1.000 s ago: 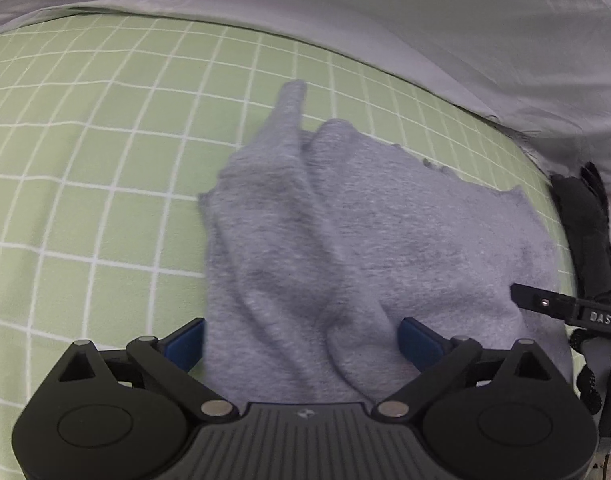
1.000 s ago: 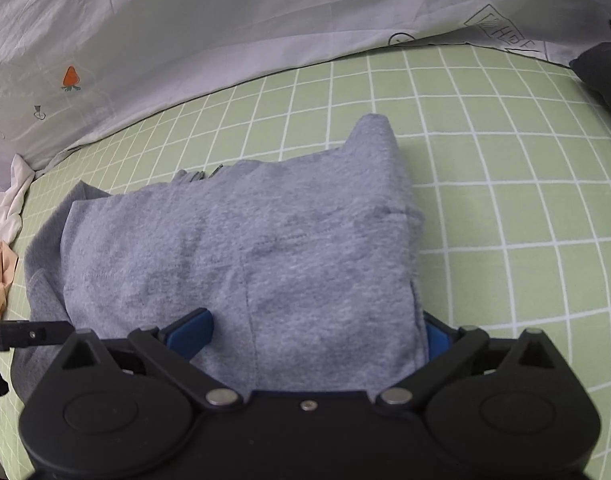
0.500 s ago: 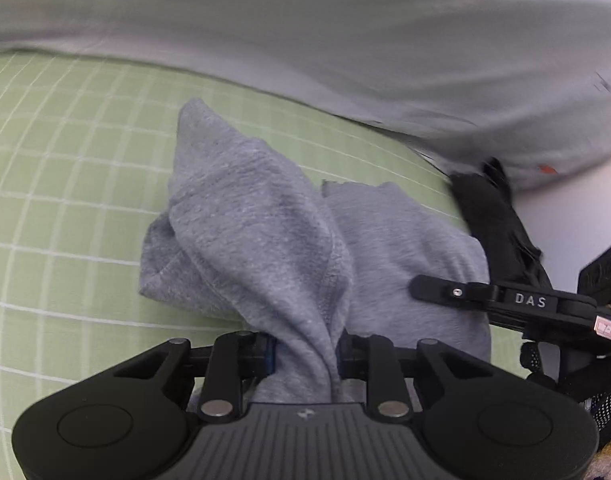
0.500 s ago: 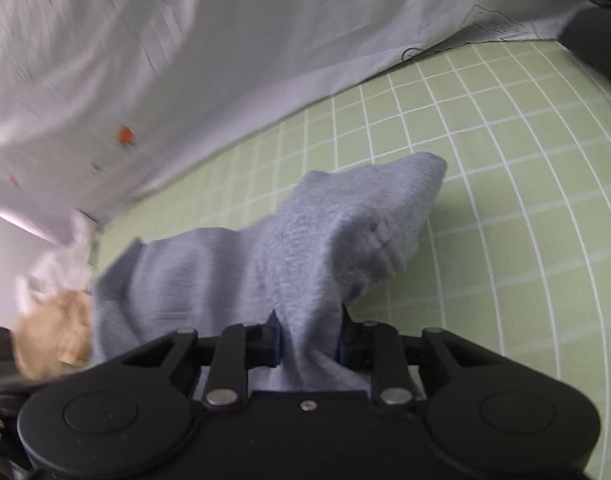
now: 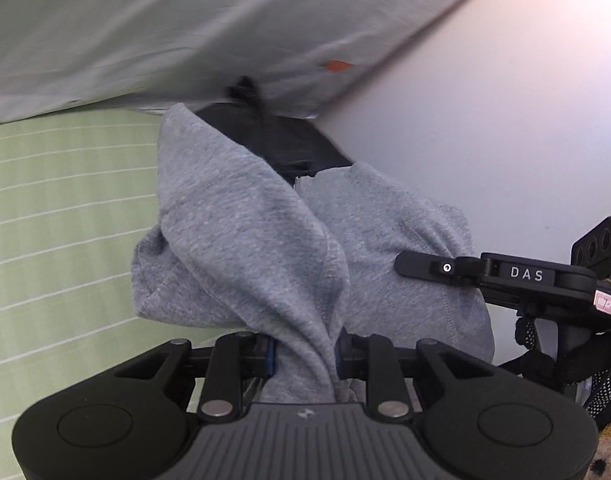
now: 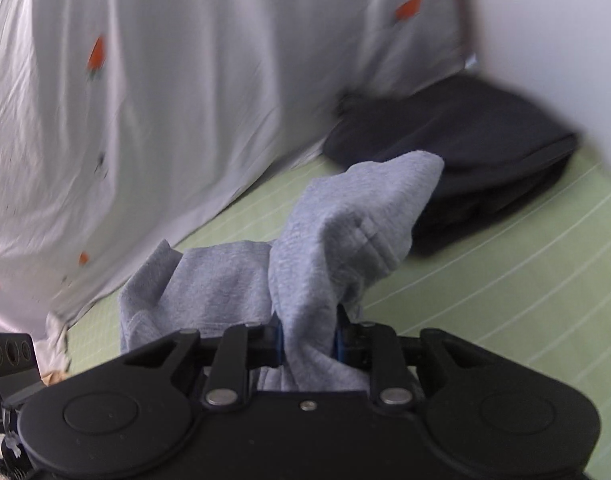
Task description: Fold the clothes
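A folded grey garment (image 5: 241, 240) hangs bunched and lifted above the green checked sheet (image 5: 57, 208). My left gripper (image 5: 305, 354) is shut on one bunched edge of it, the cloth squeezed between the blue pads. In the right wrist view the same grey garment (image 6: 337, 232) is pinched at its other edge by my right gripper (image 6: 308, 342), also shut on the cloth. The right gripper's black body (image 5: 517, 276) shows at the right of the left wrist view, beside the hanging cloth.
A dark folded garment (image 6: 465, 148) lies on the green sheet (image 6: 505, 280) just beyond the grey one, against a white wall. A white cloth with small orange prints (image 6: 165, 100) hangs behind. A dark garment (image 5: 273, 140) shows behind the grey cloth in the left view.
Both grippers were open around the flat grey garment, then shut on its edges and lifted it. They have swung sideways toward the dark garment by the wall.
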`<state>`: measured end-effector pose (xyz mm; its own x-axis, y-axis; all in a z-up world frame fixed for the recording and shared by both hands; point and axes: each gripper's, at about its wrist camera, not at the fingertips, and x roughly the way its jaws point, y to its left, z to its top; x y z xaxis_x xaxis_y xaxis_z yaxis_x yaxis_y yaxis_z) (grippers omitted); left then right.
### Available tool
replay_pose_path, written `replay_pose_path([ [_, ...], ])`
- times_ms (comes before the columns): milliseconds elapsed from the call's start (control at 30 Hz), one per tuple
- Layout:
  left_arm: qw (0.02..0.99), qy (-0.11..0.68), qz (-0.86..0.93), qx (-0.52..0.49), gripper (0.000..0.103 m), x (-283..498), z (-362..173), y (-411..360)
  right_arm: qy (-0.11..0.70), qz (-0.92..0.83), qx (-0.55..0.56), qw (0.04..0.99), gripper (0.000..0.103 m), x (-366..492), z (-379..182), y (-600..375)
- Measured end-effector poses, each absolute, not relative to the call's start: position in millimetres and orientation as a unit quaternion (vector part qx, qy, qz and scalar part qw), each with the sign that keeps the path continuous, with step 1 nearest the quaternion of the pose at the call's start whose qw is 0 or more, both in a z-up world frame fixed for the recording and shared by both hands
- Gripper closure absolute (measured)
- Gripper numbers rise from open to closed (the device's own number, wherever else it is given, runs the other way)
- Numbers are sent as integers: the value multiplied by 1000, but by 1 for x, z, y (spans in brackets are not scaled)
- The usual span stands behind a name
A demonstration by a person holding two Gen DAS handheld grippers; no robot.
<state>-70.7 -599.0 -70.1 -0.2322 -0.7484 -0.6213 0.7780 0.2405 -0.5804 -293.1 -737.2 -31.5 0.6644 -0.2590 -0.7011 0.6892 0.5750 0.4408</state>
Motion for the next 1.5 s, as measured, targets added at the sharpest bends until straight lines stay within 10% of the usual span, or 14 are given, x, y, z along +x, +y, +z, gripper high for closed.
replay_pose_path([
  [467,663,413,-623,-38,70,-67,-5,-787,208,-266,298,893,79,-321,25,-964],
  [667,734,457,-502,21,59,-5,-73,-830,299,-331,233,864,38,-250,-55,-1029],
  [900,725,508,-465,-12,28,16,-118,-801,277,-378,145,871,17,-214,-106,-988],
  [1067,717,520,-462,-22,25,20,-117,-781,305,-395,189,845,16,-205,-144,-982],
  [1500,797,334,-503,-16,0,-59,-19,-673,212,-419,166,867,1,-262,-69,-863],
])
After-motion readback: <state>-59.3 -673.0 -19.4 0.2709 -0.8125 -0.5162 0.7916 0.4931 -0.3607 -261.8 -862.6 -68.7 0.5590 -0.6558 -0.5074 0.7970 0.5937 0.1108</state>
